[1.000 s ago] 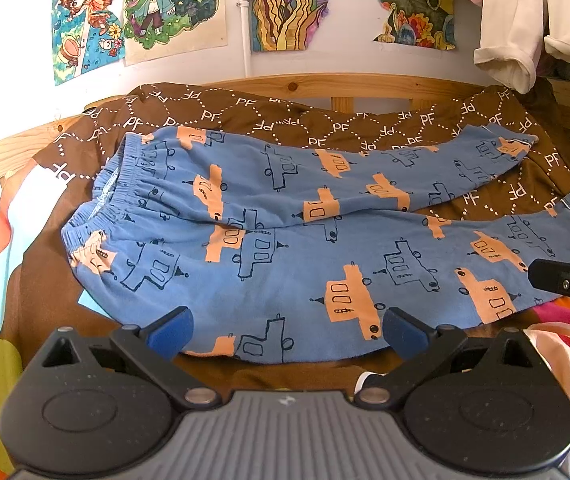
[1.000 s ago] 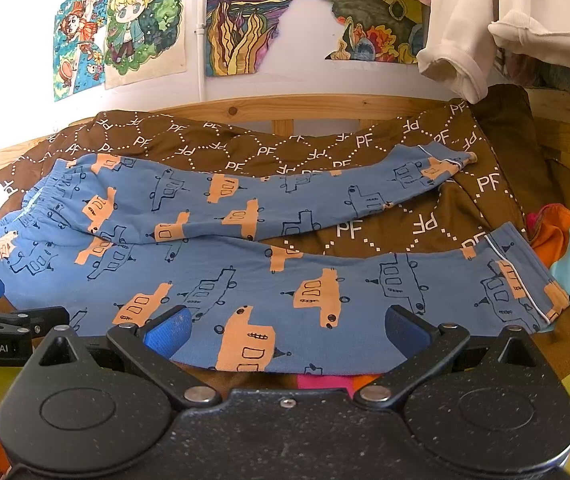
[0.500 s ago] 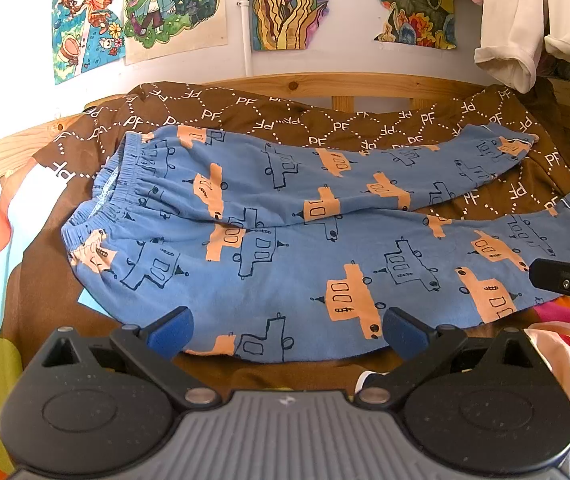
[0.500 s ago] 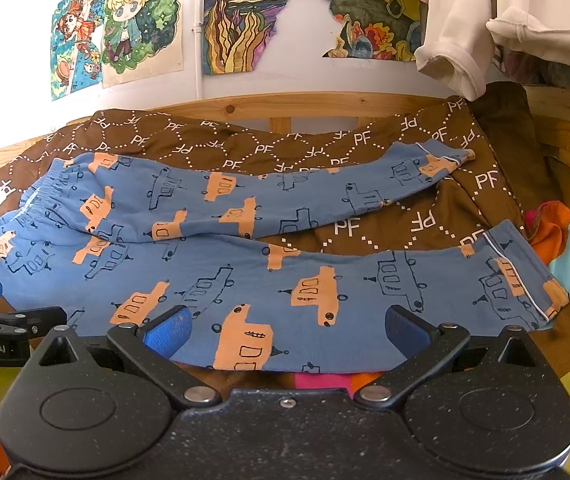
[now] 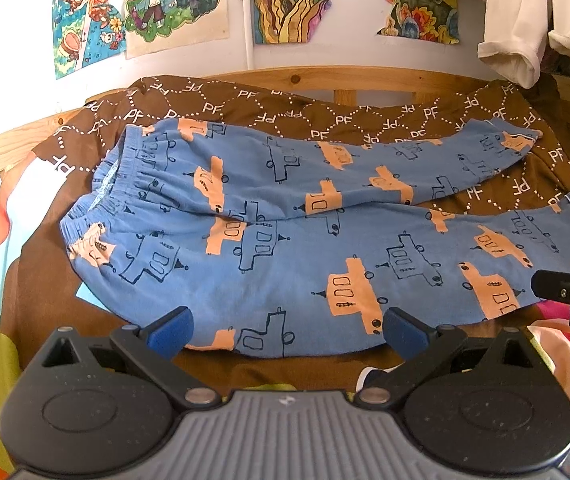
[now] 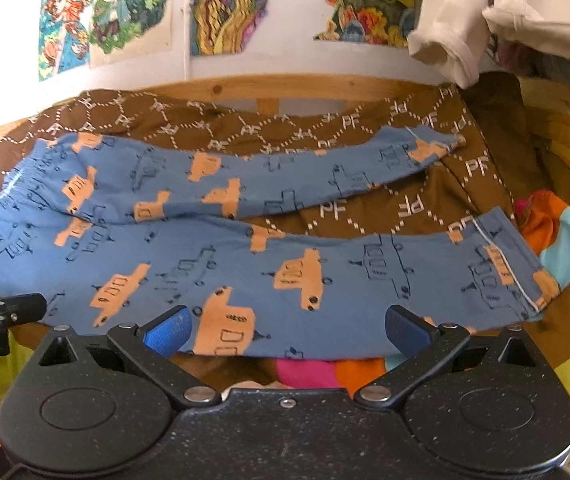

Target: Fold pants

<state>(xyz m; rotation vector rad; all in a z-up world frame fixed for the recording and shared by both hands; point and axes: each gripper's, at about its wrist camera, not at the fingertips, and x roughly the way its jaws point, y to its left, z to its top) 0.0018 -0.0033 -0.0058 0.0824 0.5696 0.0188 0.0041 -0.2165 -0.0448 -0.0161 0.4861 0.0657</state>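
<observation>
Both handheld rigs are the same build: the matte black plastic left gripper (image 5: 287,330) has two angled black arms tipped with blue pads (image 5: 169,330), silver pivot screws, big round recessed discs either side and a ribbed grey panel in the middle. The speckled black right gripper (image 6: 287,330) matches it, blue fingertips (image 6: 167,330) too, but its centre plate is plain with one small screw. White lettering ending in "ot.AI" sits on the left one's side, seen from the right camera.

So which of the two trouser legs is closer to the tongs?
The lower leg, the wider one running along the near edge of the bed just past both open tongs. The other leg angles away toward the wooden headboard.
</observation>
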